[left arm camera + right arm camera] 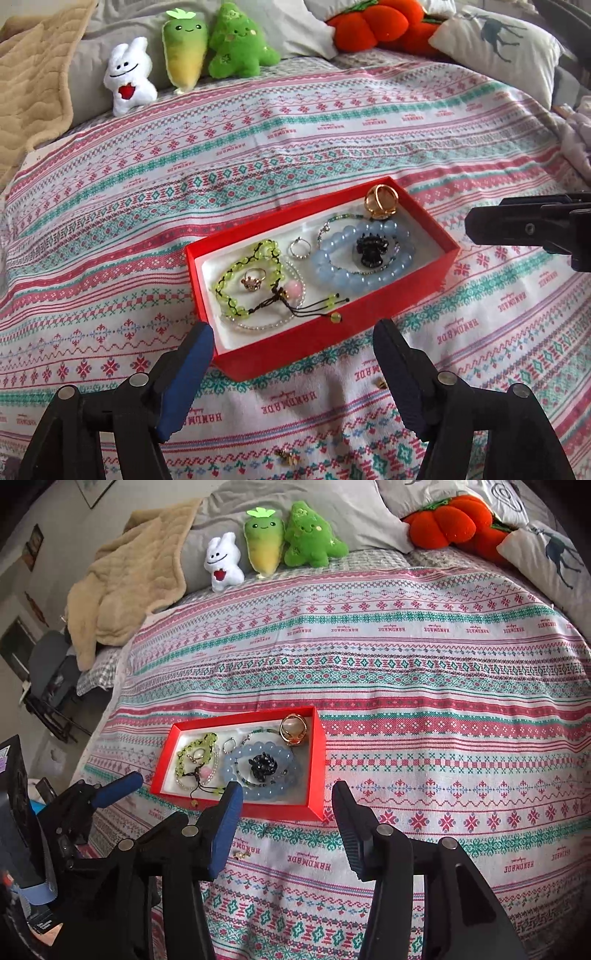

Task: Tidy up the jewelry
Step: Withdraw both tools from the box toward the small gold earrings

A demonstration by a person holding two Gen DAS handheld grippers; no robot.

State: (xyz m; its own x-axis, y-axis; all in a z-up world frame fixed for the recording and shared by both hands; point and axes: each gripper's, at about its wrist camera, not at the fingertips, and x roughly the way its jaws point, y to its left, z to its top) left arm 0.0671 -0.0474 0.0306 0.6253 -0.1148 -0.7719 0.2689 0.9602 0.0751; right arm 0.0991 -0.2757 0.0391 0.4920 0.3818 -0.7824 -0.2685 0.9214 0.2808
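Note:
A red box (424, 210) (318, 753) lies on the patterned bedspread. It holds a blue bead bracelet (332, 267) (236, 760), a green bead bracelet (236, 266) (194, 747), a black hair claw (370, 250) (262, 766), a gold ring (380, 201) (293, 729), a small silver ring (299, 248) and a small gold ring (254, 279). Two small gold pieces lie loose on the spread, one at the front (287, 457) and one nearer the box (381, 383) (242, 855). My left gripper (293, 341) (114, 790) is open and empty just before the box. My right gripper (288, 799) (480, 221) is open and empty.
Plush toys stand along the far pillows: a white rabbit (127, 79), two green ones (236, 40) and an orange one (376, 22). A beige blanket (33, 85) lies at the far left. A deer-print pillow (498, 40) lies at the far right.

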